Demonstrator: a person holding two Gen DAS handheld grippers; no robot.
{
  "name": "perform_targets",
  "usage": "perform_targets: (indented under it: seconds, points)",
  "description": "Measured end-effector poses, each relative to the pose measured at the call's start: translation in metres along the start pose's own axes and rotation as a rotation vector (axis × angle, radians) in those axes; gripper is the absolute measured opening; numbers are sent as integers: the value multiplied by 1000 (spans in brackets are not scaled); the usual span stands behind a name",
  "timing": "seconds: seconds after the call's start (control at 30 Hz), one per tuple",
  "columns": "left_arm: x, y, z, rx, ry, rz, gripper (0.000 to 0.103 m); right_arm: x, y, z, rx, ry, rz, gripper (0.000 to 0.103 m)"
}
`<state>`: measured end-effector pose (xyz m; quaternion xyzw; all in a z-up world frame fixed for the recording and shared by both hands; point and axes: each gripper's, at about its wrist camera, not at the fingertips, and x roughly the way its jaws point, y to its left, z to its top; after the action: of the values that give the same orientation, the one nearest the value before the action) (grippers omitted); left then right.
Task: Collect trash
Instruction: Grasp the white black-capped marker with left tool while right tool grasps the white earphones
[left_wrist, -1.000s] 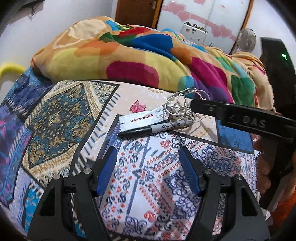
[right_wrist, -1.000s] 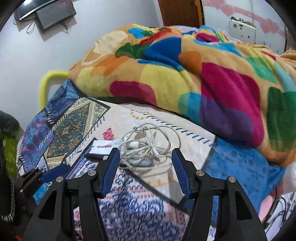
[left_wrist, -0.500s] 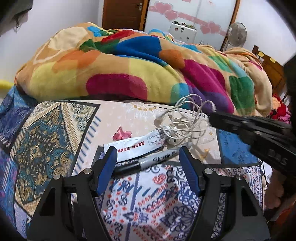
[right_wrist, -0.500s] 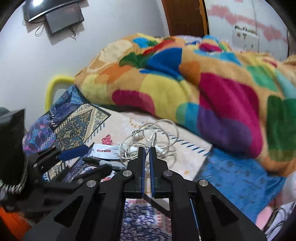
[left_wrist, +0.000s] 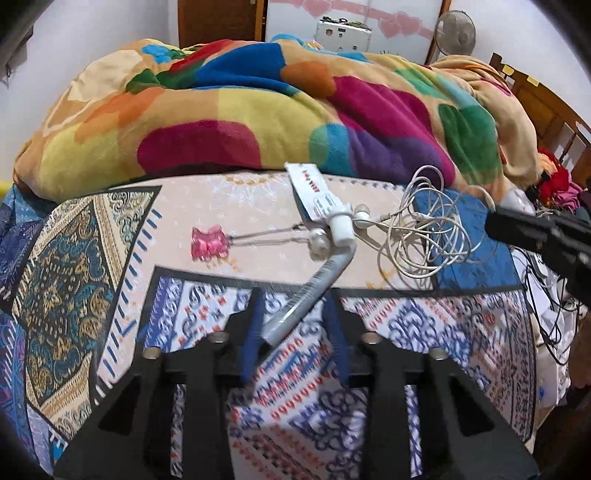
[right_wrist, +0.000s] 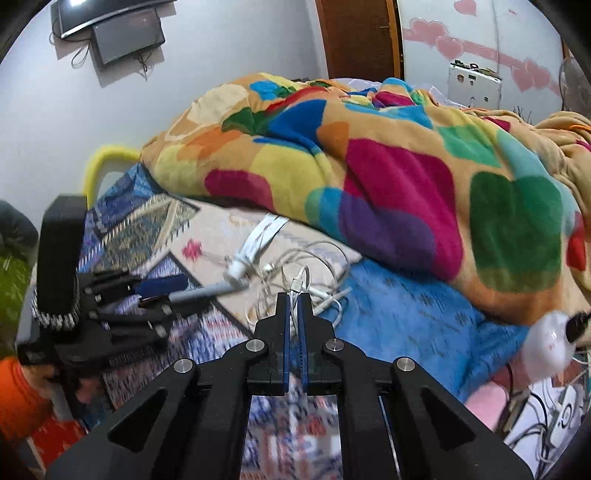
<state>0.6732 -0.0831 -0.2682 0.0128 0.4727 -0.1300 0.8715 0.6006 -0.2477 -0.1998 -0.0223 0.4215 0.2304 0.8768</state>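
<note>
Lying at the far left of the patterned bedspread (left_wrist: 92, 266), a small pink wrapper (left_wrist: 208, 242) sits alone on the beige panel, with two thin strands running from it toward the clutter further right. Next comes the grey marker (left_wrist: 306, 295): its lower end sits between the blue pads of the left gripper (left_wrist: 295, 321), whose jaws have just been closing and now stand narrow around it, though whether both pads actually press on it I cannot tell. The marker's far end angles up to a white tube (left_wrist: 321, 199), which rests with its cap beside the earbuds and its flat tail toward the colourful blanket (left_wrist: 258, 122). Right of the tube, a tangle of white earphone cable (left_wrist: 432, 236) spreads over the beige and blue cloth. In the right wrist view, the right gripper (right_wrist: 294, 306) has its jaws drawn together on a strand of that cable, with a small white connector standing just above the tips. At the right edge, more wires and a white device lie beside the bed.
</note>
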Motion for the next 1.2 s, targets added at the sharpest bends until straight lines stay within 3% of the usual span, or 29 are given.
perform_targets:
  seconds: [0.2, 0.43, 0.5, 0.53, 0.57, 0.6, 0.83, 1.03, 1.07, 1.1, 1.17, 1.2]
  points:
    - [-13, -15, -22, 29, 35, 4, 11, -18, 1, -32, -17, 39, 6, 4]
    - [-39, -18, -60, -17, 57, 45, 11, -35, 7, -46, -45, 52, 23, 5]
    - [-44, -13, -68, -41, 52, 75, 11, -32, 6, -41, -35, 81, 34, 21]
    - [-46, -11, -71, -49, 49, 88, 11, -31, 6, -37, -24, 79, 38, 45]
    - [-47, -9, -72, -57, 47, 93, 11, -31, 5, -35, -13, 64, 36, 62]
    - [-48, -7, -73, -70, 47, 83, 10, -32, 5, -31, 1, 33, 28, 65]
    - [-46, -3, -70, -89, 31, 42, 17, 17, 7, 0, 30, 71, 5, 65]
    - [-38, -22, -65, -2, 14, 81, 34, 61, 5, 9, 27, 99, -70, 63]
    - [-37, -24, -65, 3, 14, 77, 40, 63, 4, 9, 34, 101, -70, 54]
    - [-36, -27, -65, 10, 13, 71, 43, 62, 5, 7, 25, 87, -85, 52]
    - [-35, -29, -67, 18, 3, 81, 44, 60, 7, 5, 7, 91, -67, 31]
    - [-35, -28, -67, 9, -2, 78, 44, 58, 8, 4, 0, 87, -57, 26]
